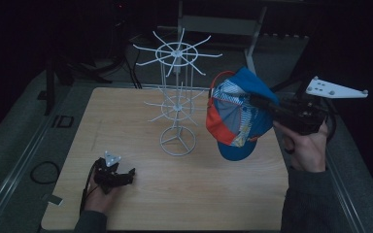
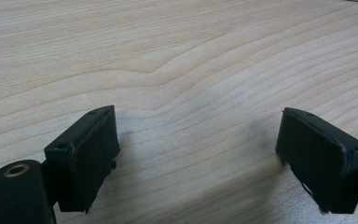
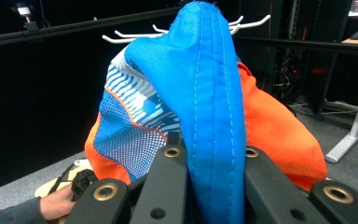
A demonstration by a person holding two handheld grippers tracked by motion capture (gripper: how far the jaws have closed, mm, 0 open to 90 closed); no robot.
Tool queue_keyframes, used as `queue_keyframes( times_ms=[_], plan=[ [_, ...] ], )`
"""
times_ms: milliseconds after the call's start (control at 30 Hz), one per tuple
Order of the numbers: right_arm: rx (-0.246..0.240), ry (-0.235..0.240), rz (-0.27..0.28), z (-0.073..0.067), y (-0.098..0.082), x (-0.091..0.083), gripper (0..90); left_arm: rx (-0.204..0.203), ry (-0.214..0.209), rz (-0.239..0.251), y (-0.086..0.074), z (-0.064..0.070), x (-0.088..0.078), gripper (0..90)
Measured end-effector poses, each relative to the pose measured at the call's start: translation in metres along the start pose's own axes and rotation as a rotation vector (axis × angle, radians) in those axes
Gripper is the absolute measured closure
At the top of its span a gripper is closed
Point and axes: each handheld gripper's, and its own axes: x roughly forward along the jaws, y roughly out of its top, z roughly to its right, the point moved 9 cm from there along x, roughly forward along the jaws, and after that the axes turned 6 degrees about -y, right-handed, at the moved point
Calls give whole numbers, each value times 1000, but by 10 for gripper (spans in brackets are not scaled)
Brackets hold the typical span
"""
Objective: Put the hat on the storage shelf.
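Note:
A blue and orange cap with a striped panel hangs in the air to the right of a white wire hanger stand. My right gripper is shut on the cap, its jaws squeezing the blue fabric. In the right gripper view the cap rises between the two black jaws of my right gripper, with white stand prongs behind its top. My left gripper rests low on the table at the front left. In its own view my left gripper stands open over bare wood.
The wire stand has two tiers of radiating prongs and a round base at the table's middle. Dark floor, cables and a desk frame surround the table.

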Motion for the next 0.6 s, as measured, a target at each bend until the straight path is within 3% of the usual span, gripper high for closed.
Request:
queue_keyframes(
  times_ms=[600],
  plan=[
    [-5, 33, 43, -11, 14, -3, 878, -1, 0, 0, 0, 0, 0, 133]
  ],
)
